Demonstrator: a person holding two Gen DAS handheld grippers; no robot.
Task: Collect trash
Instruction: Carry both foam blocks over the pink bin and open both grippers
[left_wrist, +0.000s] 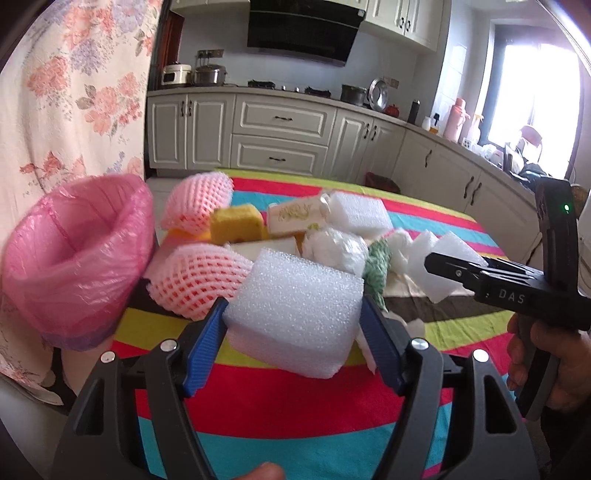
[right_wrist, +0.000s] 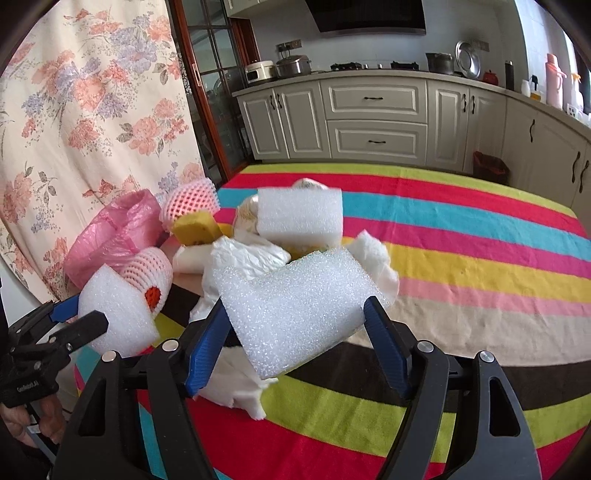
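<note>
Foam block (left_wrist: 295, 314) above striped cloth (left_wrist: 295, 406).

Cream kitchen cabinets (right_wrist: 375, 118), floral curtain (left_wrist: 70, 96), perhaps a bright window (left_wrist: 532, 92).

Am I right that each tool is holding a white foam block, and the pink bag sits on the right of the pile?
Almost. Each tool, left and right, does hold a white foam block, but the pink bag sits left of the pile, as both wrist views show.
</note>
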